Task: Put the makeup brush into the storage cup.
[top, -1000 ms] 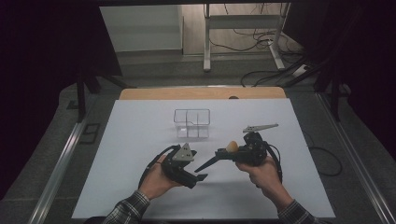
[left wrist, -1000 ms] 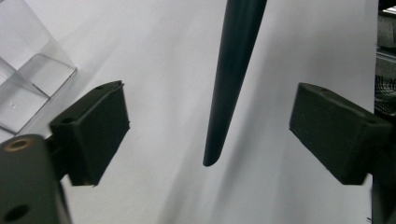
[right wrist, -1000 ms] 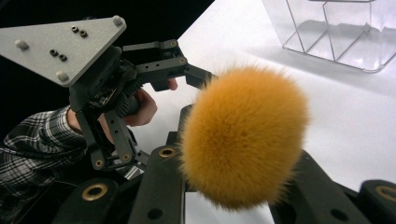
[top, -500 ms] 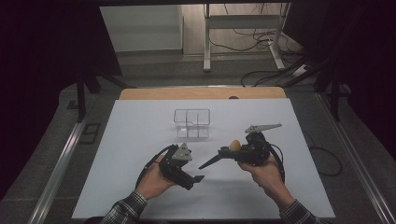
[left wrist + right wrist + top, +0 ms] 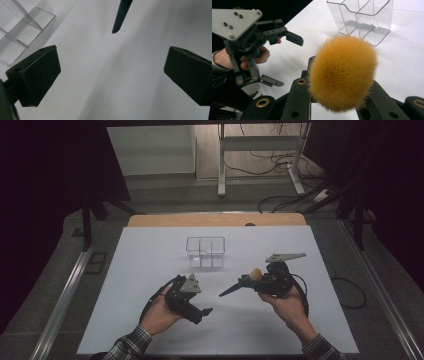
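Lifted slightly, right gripper (image 5: 250, 281) jaws clamp a fluffy orange brush (image 5: 342, 72); left gripper (image 5: 197, 307) jaws gape wide.

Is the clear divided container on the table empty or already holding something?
Empty. The clear divided container stands upright, and the white table shows through every compartment; the orange-tufted brush sits in the right hand-held gripper.

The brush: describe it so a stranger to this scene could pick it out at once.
Start at the white table and find the person's right hand near its front edge. The right tongs there grip a makeup brush. Its black handle tip points toward the left tongs, and its fluffy orange head is the table's one bright colour.
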Available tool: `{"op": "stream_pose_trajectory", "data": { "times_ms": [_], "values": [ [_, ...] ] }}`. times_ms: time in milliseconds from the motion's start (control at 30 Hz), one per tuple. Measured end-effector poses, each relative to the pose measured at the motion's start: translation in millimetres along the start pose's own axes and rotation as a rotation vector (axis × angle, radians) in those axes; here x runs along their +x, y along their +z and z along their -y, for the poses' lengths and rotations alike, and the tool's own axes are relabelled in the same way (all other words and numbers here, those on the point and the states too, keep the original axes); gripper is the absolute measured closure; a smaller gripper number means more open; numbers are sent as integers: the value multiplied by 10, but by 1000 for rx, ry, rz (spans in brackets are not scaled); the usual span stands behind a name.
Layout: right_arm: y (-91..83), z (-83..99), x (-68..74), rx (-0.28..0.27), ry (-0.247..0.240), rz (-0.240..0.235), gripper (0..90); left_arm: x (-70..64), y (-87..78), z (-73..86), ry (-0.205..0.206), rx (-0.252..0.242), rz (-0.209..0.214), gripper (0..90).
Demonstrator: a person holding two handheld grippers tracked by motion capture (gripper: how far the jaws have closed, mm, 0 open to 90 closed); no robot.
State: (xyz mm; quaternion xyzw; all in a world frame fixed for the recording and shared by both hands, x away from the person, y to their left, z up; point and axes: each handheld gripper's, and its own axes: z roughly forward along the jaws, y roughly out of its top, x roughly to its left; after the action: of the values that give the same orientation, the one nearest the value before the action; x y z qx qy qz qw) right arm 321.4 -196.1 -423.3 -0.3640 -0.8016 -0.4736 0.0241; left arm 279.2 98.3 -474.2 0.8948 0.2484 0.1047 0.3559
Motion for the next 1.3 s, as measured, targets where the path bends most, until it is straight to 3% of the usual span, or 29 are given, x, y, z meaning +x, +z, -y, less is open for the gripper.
{"op": "stream_pose_trajectory", "data": {
  "times_ms": [133,200,233,333,733,1033,1300],
  "values": [
    [-13,-1,1,-4,-22,26,729,15,-33,33,24,28,-14,7],
    [-19,-2,4,-3,-31,38,730,-2,-39,67,-13,0,-25,5],
    [-23,-3,6,-3,-35,43,730,18,-65,72,4,18,-25,5],
    [-37,-9,11,-3,-48,64,730,40,-109,97,-8,15,-34,3],
    [-98,-22,-10,-23,-93,122,730,137,-253,269,-79,1,-58,0],
    [-145,-38,-38,-53,-103,140,729,189,-376,406,-137,-19,-77,0],
    [-179,-56,-62,-74,-105,150,729,222,-467,527,-164,-31,-103,0]
  ]
}}
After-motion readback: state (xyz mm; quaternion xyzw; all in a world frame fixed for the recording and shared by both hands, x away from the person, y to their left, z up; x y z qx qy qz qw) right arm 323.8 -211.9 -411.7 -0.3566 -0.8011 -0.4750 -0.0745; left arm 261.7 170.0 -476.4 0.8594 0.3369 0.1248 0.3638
